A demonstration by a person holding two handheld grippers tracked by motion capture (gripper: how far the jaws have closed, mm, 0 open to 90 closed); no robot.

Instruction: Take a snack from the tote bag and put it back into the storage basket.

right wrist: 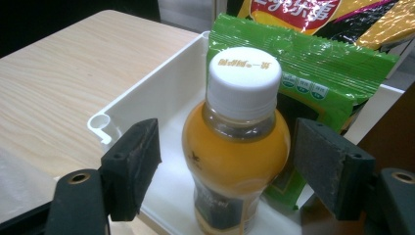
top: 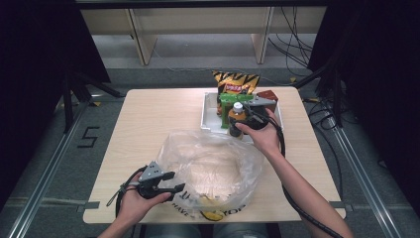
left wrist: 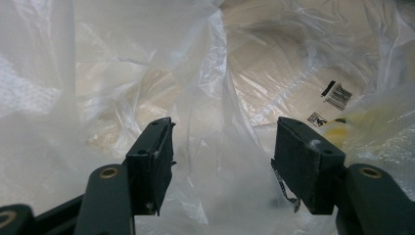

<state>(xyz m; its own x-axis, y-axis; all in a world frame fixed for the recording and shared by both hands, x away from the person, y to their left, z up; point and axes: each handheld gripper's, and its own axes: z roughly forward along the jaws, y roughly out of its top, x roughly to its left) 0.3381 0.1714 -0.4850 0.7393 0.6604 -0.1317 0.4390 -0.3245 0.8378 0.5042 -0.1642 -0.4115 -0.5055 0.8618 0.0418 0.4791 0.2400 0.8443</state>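
Table (top: pixel 148 124): pale wood, bearing everything below.
Plastic bag (top: pixel 208 163): clear, crumpled, mouth gaping, at near edge.
Tray (top: pixel 208 116): white, far right; holds chip bag (top: pixel 236 82) and green packet (right wrist: pixel 313 63).
Bottle (right wrist: pixel 235 142): orange drink, white cap, upright in tray.
Right gripper (right wrist: pixel 227 164): jaws spread, flanking bottle, untouching.
Left gripper (left wrist: pixel 222 161): jaws apart against bag film.

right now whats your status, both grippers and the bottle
Left gripper open at the plastic bag mouth. Right gripper open, jaws either side of the orange bottle, not clamped. Bottle upright in white tray, green packet close behind.
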